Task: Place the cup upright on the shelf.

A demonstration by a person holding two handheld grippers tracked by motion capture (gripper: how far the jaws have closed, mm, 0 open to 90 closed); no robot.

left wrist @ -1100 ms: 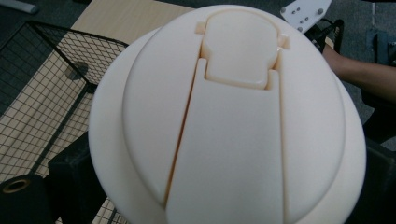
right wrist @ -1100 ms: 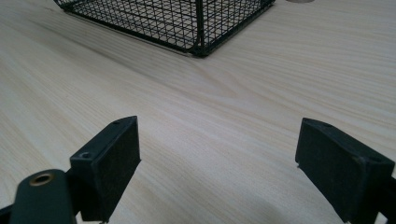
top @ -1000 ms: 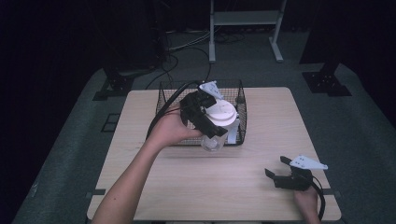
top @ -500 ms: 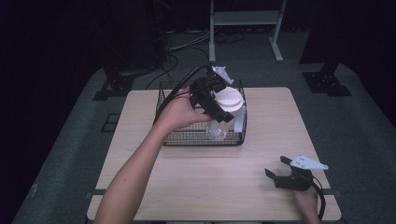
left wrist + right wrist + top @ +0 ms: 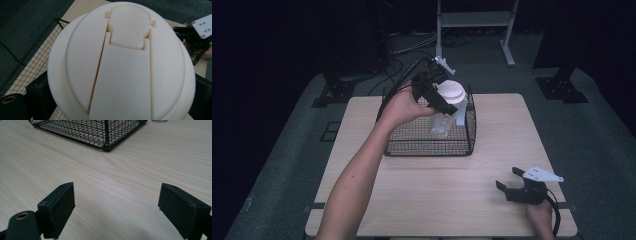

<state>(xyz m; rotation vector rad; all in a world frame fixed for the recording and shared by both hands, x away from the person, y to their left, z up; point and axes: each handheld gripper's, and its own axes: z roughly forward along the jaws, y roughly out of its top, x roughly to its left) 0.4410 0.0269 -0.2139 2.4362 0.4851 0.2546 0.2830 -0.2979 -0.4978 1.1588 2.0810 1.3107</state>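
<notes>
The basket (image 5: 432, 135), a black wire one, sits on the far half of the table (image 5: 437, 195), and everything else is placed from it. Above its far right part the left gripper (image 5: 438, 98) holds a clear bottle (image 5: 441, 122) with a white cap (image 5: 451, 91), lifted over the basket with the bottle's lower end down inside the wire walls; whether it touches the basket floor cannot be told. In the left gripper view the cap (image 5: 122, 62) is very close to the camera, with a flip lid and a hinge tab on top, and the black jaws press against it from either side, closed on the bottle just under the cap. The left hand (image 5: 404, 106) reaches in over the basket's left wall. Well apart from the basket, near the table's near right corner, the right gripper (image 5: 510, 182) rests low over the wood in the right hand (image 5: 539, 212). In the right gripper view its jaws stand wide apart with nothing between them, bare table (image 5: 120, 177) between the pads and a corner of the basket (image 5: 100, 132) ahead of them.
</notes>
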